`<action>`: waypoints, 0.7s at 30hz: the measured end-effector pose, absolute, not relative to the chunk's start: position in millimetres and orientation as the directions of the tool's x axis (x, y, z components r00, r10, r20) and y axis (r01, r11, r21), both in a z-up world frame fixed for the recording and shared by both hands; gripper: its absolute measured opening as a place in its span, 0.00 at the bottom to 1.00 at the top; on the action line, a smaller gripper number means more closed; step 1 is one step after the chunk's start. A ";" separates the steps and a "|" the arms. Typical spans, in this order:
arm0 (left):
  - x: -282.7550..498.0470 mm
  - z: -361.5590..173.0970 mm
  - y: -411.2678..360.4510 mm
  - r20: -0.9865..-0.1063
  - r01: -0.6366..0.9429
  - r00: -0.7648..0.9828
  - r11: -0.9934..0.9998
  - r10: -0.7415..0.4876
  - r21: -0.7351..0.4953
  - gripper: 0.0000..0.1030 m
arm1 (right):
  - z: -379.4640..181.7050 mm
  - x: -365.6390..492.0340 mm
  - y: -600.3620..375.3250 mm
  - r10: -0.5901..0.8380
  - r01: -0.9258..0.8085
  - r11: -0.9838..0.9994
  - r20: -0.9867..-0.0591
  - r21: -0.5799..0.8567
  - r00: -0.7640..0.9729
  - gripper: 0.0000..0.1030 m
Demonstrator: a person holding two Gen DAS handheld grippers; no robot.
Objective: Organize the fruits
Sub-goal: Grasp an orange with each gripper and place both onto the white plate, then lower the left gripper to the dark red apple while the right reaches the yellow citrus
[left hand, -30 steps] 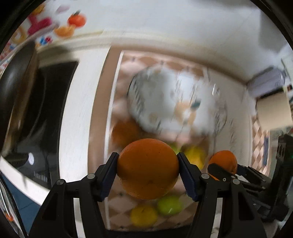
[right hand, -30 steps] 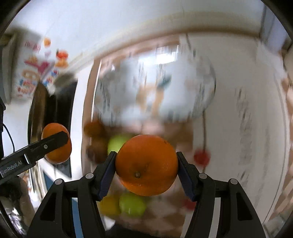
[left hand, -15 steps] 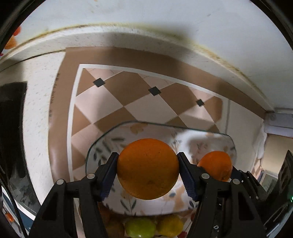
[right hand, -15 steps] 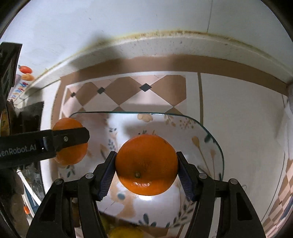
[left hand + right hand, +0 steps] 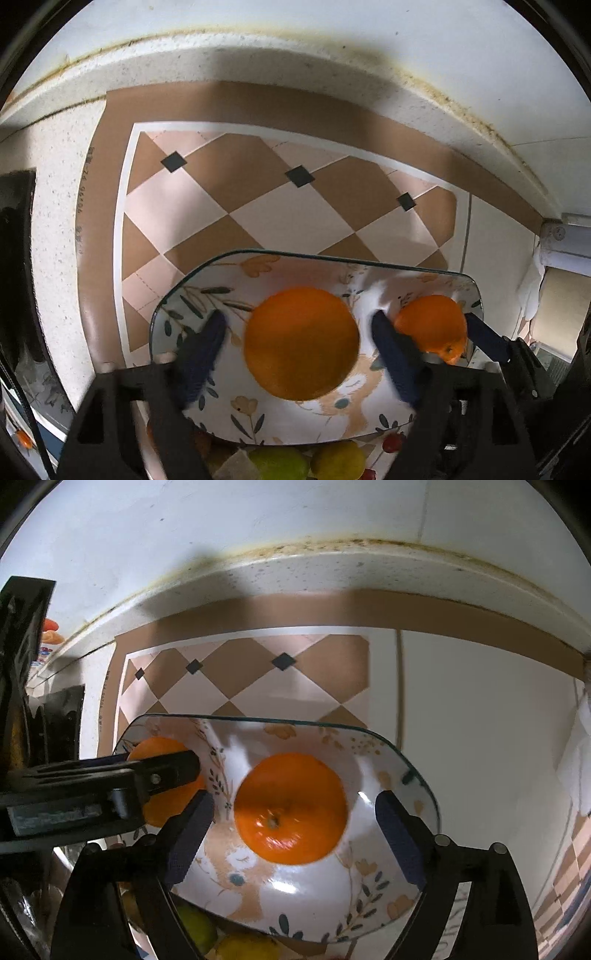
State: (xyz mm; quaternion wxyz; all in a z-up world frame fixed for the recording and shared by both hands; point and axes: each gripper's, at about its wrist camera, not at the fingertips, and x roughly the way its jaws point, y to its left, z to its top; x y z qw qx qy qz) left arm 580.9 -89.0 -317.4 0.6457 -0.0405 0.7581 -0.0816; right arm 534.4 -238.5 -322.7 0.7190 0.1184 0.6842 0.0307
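Worktop with checkered mat; floral plate on it. Only the right view shows the stem dimple on its orange. Both gripper jaws spread, left gripper and right gripper, each glossy orange between, untouched, over plate; left's orange.

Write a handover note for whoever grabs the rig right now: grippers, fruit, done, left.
Left hand-held gripper: open, orange loose between its fingers over the floral plate.
Right hand-held gripper: open, second orange also released over the plate.
Done: both oranges delivered to the plate.
Left: back both grippers out; green fruit and yellow fruit sit off the plate at its near edge.
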 end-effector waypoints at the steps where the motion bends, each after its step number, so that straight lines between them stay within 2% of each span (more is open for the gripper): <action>1: 581.2 -314.3 -89.5 -0.976 0.055 -0.155 0.985 -0.156 -0.166 0.85 | -320.3 532.3 -239.5 0.189 0.120 0.973 -0.980 0.195 0.063 0.91; 6: 574.7 -291.9 -86.5 -0.988 0.087 -0.103 0.988 -0.118 -0.127 0.85 | -305.8 510.5 -248.7 0.146 0.154 0.976 -0.986 0.157 0.077 0.91; 12: 542.7 -255.0 -70.5 -0.999 0.123 0.045 0.992 -0.001 0.005 0.85 | -280.6 471.0 -252.1 0.098 0.174 0.978 -0.989 0.116 0.112 0.91; 21: 470.2 -206.9 -56.9 -0.982 0.148 0.189 0.988 0.022 0.050 0.85 | -232.8 414.7 -239.5 0.085 0.175 0.977 -0.979 0.119 0.187 0.91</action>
